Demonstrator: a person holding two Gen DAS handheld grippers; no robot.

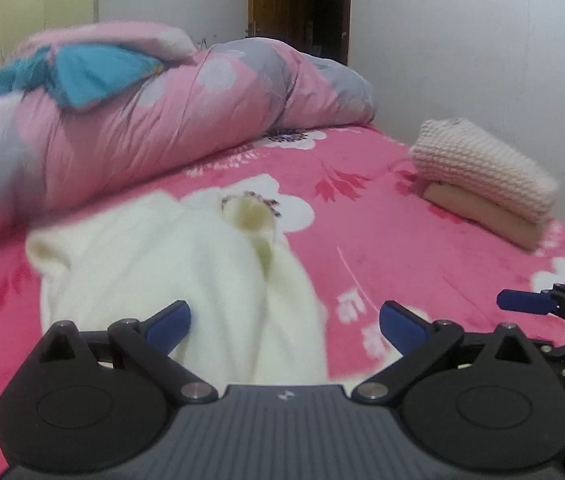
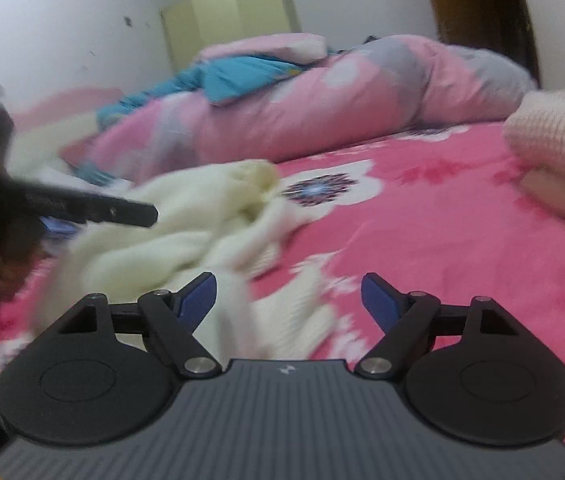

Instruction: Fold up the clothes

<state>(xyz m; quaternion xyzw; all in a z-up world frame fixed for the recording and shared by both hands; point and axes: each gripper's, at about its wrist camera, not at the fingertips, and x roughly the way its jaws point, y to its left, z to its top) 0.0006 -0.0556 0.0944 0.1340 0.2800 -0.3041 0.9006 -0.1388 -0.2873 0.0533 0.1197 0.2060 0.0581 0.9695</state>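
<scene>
We hold both claws spread, left claw [image 1: 284,322] and right claw [image 2: 288,300], over the cream sweater [image 1: 186,264] crumpled on the bed [image 1: 422,240].

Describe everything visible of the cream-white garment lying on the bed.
The cream-white garment is a soft, fuzzy-looking knit, lying crumpled and unfolded on the pink floral bedsheet. A ribbed tubular opening, a collar or cuff, faces up near its far end. Loose folds run toward the cameras. It lies between the open jaws of the left gripper, and neither gripper holds it; contact is unclear.
</scene>
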